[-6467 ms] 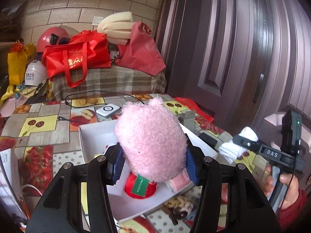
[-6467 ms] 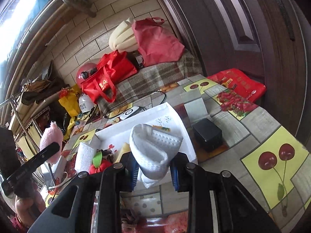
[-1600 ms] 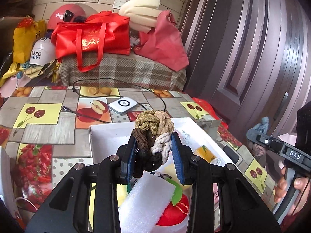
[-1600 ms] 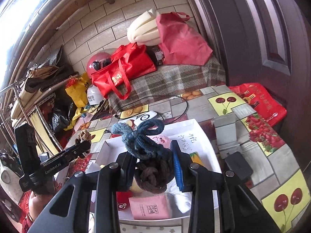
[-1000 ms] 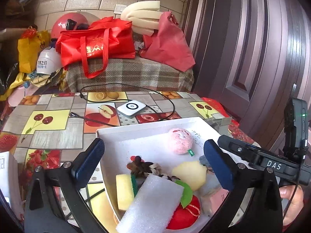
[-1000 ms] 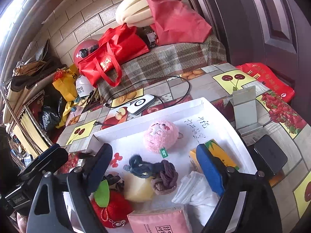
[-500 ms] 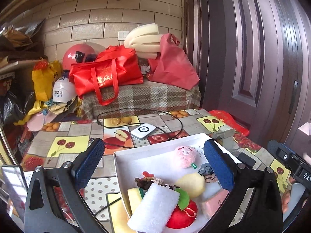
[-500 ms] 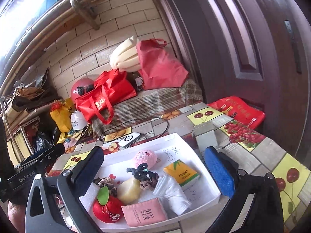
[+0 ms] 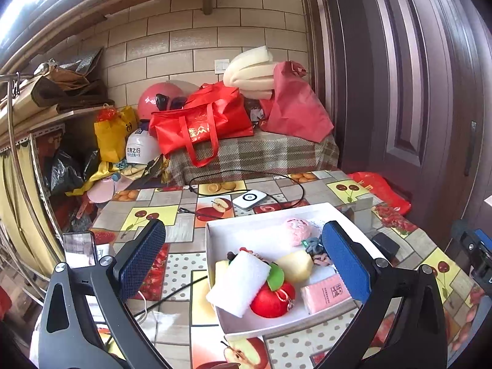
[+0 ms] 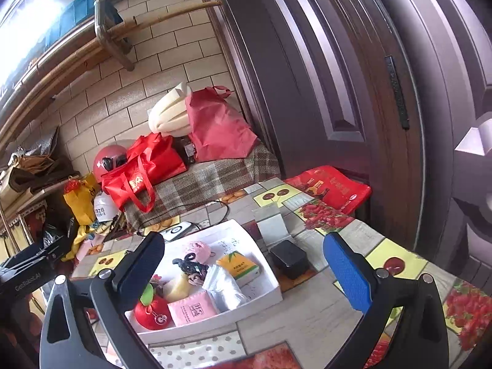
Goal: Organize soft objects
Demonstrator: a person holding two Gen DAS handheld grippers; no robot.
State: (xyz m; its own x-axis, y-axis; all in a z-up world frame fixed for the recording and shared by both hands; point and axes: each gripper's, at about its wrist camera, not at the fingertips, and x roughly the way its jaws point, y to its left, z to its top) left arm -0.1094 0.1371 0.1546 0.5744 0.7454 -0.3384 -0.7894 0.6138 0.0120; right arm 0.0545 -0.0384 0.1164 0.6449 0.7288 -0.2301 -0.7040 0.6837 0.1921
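The left tool hung wide apart and empty above the tabletop, and the right tool was likewise spread with nothing between its pads. Below and ahead of both sat the white tray, its long axis running away from the person toward the plaid-covered bench. The soft things lay packed inside it: a white sponge block tilted over the near left corner, its long side pointing diagonally toward the far right; a red plush apple just beside it; a pink tissue pack at the near right; a pale yellow foam piece in the middle; knotted hair ties and a pink fuzzy ball toward the far end; a folded white cloth and a yellow packet on the right. All of it looked light and squashy to me, so a gentle pinch across each narrow side would likely serve, the sponge taken across its short width.
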